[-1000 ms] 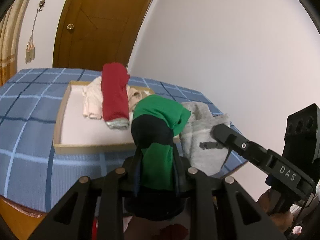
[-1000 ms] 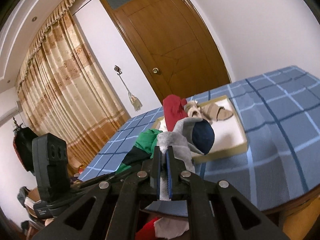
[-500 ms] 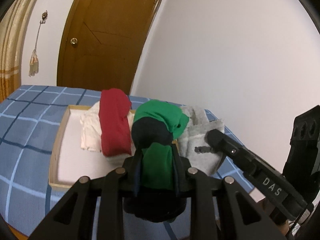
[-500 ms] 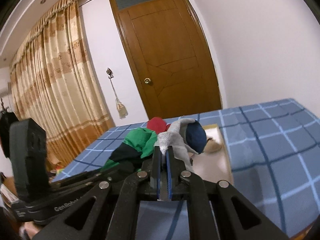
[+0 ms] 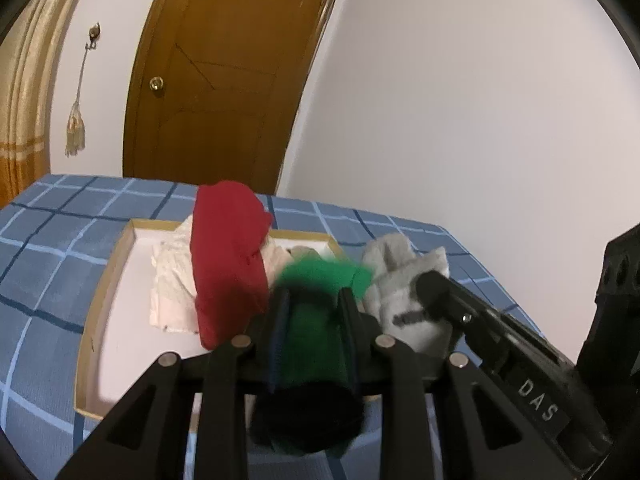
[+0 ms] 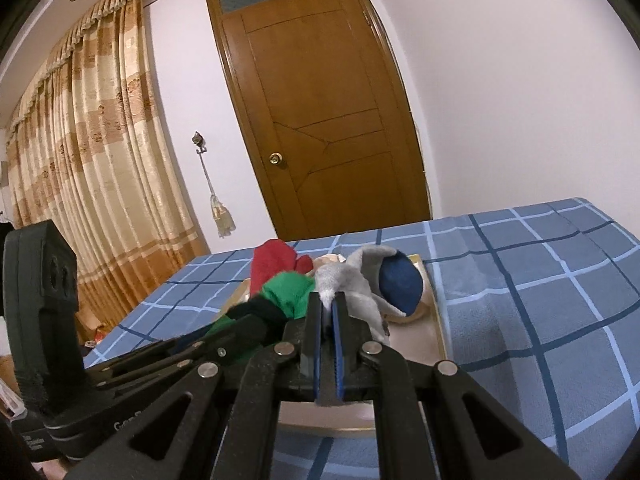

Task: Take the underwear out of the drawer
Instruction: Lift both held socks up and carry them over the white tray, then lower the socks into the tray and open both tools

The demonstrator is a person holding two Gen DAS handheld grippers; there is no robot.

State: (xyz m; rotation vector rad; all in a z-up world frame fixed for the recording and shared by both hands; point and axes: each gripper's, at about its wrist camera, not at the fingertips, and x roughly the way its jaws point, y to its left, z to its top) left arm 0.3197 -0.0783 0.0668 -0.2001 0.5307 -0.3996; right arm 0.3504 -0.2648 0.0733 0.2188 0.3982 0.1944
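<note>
Jaws of both grippers clamp underwear above the drawer's (image 5: 105,280) near rim.

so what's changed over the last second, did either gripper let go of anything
No release. The left gripper is still shut on the green and black underwear, the right gripper on the grey and navy underwear. Both views have tilted up, showing more door and wall and less of the blue checked bedspread. The red underwear and pale garments stay in the drawer.
</note>
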